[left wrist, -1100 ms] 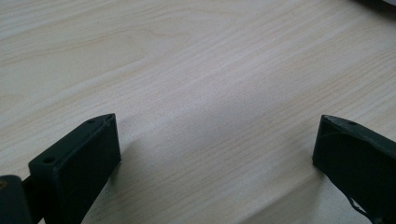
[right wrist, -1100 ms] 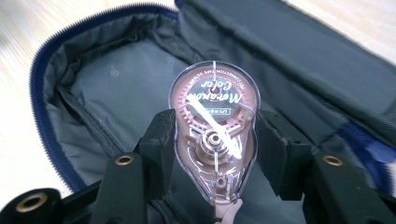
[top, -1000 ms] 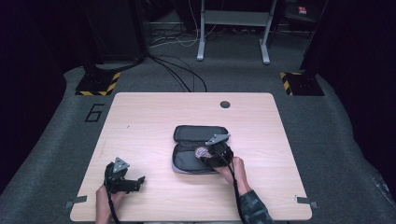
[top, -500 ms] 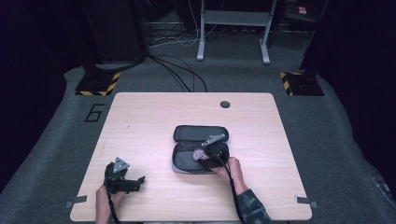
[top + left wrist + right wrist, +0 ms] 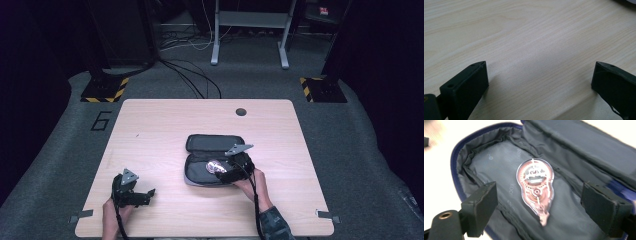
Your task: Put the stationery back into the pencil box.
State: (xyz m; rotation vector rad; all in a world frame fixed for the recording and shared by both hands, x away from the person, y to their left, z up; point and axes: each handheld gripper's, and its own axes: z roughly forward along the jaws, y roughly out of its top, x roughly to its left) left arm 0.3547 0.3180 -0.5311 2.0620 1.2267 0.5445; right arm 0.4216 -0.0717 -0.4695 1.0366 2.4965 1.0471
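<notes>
Correction tape dispenser (image 5: 535, 188) lies flat in the open pencil case (image 5: 212, 145) mid worktop (image 5: 150, 125); looks light, hard, slick plastic, prob best pinched across its 2 flat-edged sides. Right hand-held gripper (image 5: 537, 205) released, straddling it w/o touching. Left hand-held gripper (image 5: 539, 75) released, empty

A light wooden table (image 5: 150, 130) is standing on grey carpet (image 5: 60, 150), with a small dark round hole (image 5: 241, 111) lying near its far edge, well beyond the grippers. A painted "6" (image 5: 101, 120) is showing on the carpet off the table's far left corner. Two black bases with yellow-black hazard stripes (image 5: 104, 90) (image 5: 320, 90) are sitting farther back. Black cables (image 5: 195, 80) are trailing toward a white desk frame (image 5: 248, 30). Darkness is surrounding the room's edges.
</notes>
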